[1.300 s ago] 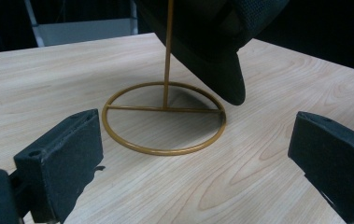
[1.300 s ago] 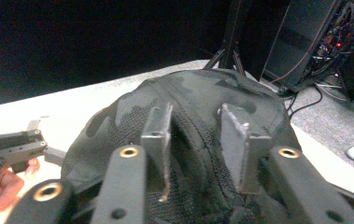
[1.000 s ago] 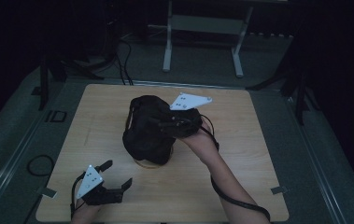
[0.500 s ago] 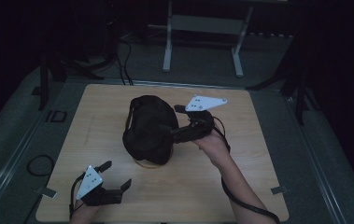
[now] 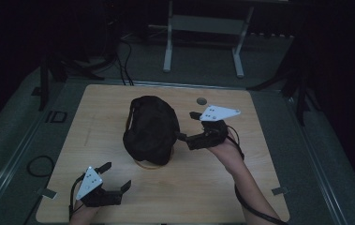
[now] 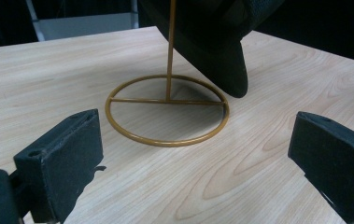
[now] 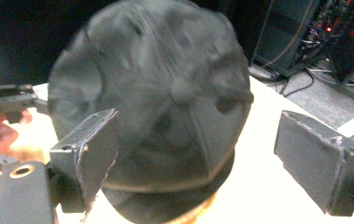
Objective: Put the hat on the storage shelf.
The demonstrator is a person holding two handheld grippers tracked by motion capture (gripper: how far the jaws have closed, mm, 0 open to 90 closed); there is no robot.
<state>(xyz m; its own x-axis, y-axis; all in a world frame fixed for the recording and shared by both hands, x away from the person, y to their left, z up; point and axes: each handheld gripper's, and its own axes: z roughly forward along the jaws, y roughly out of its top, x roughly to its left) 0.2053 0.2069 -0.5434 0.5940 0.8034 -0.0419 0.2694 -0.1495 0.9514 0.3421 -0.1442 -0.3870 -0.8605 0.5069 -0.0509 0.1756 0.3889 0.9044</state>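
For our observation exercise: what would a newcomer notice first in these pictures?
A black cap sits on a gold wire stand mid-table. The right tongs, jaws open, are beside the cap without touching it; the left tongs rest open near the front edge.

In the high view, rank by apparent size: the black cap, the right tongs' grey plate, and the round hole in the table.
1. Cap: largest by far.
2. Grey plate: much smaller.
3. Hole: smallest.
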